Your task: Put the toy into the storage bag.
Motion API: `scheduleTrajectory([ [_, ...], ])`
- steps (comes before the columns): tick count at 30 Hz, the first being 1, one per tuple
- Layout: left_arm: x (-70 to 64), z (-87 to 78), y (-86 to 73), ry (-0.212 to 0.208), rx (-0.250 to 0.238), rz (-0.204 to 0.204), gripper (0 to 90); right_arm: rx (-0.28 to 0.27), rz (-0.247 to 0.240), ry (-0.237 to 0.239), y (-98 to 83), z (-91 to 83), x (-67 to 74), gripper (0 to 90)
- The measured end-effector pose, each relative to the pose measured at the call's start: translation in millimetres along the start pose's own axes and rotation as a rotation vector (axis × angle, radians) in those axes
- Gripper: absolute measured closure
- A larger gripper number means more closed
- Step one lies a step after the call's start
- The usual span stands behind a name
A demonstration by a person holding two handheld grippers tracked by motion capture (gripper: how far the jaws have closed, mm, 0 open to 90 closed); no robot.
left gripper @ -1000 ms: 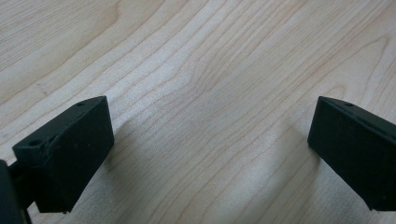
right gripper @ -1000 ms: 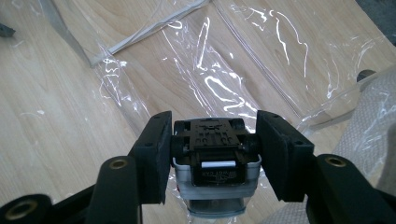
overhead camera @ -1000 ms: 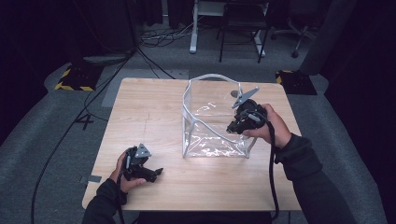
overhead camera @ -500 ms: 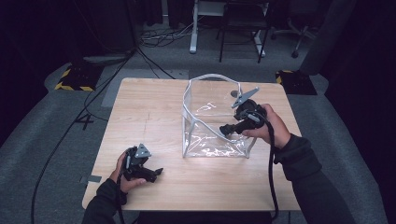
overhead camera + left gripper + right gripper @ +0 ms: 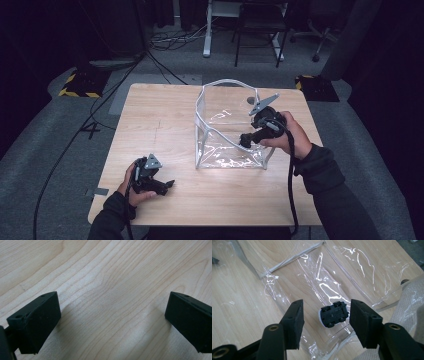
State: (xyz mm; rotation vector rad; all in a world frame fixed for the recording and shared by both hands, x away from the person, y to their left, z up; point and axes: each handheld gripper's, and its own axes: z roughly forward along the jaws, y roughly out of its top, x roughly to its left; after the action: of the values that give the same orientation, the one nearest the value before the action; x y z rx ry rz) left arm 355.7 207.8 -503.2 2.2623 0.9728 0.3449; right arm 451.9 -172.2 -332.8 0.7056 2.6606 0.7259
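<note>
Left claw (image 5: 167, 185) rests on the wooden worktop (image 5: 165, 115) near the near-left corner, held by the left hand (image 5: 131, 186). In the left gripper view its jaws stand wide apart, only bare wood grain between them, nothing held.

Further in, right of centre: clear plastic bag (image 5: 227, 130) with white-edged seams stands upright on the worktop, mouth up, its white rim bowed toward the far edge. Glare on the near wall.

Right claw (image 5: 244, 139), held by the right hand (image 5: 290, 134), sits at the bag's right side and reaches in over the rim, pointing down and left into the bag. Grey three-cornered plate (image 5: 264, 103) on top of it, cable (image 5: 291, 180) trailing back along the sleeve toward the near edge.

In the right gripper view the right claw (image 5: 325, 322) is about half open and its jaws have just been opening a little. A small toy car (image 5: 334, 314) lies upside down on the bag's floor, black underside and wheels up, white body below. It shows in the gap between the jaws but lower down, apart from both pads; nothing is gripped. Clear bag (image 5: 342, 267) film and seams spread beyond it over the wood.
</note>
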Motion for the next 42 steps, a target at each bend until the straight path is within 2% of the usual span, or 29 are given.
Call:
scheduleTrajectory([
  [16,0.0,0.0,0.0,0.0,0.001,0.0,0.5,-0.036,0.008,-0.013,-5.6,-8.3,-2.3,44.0],
  [23,0.1,0.0,0.0,0.0,0.0,0.001,0.5,-0.087,0.002,-0.036,-9.2,-14.9,-1.6,42.3],
  [25,0.0,0.0,0.0,0.0,0.0,0.0,0.5,-0.107,0.0,-0.057,-10.7,-17.5,-2.0,40.9],
  [26,0.0,0.0,0.0,0.0,0.0,0.0,0.5,-0.118,0.015,-0.059,-11.3,-18.4,-1.4,40.9],
  [28,0.1,0.0,0.0,0.0,0.0,0.001,0.5,-0.144,0.006,-0.063,-13.3,-21.8,-2.2,40.4],
  [29,0.0,0.0,0.0,0.0,0.0,0.0,0.5,-0.154,0.017,-0.07,-14.2,-22.9,-1.5,40.4],
  [39,0.0,0.0,0.0,0.0,0.0,0.0,0.5,-0.231,-0.002,-0.103,-27.4,-33.3,-2.7,39.7],
  [40,0.0,0.0,0.1,0.0,0.001,0.0,0.5,-0.238,-0.021,-0.105,-28.7,-34.0,-3.9,39.2],
  [42,0.1,0.0,0.0,0.001,0.0,0.001,0.5,-0.257,-0.014,-0.109,-30.5,-35.4,-2.5,37.9],
])
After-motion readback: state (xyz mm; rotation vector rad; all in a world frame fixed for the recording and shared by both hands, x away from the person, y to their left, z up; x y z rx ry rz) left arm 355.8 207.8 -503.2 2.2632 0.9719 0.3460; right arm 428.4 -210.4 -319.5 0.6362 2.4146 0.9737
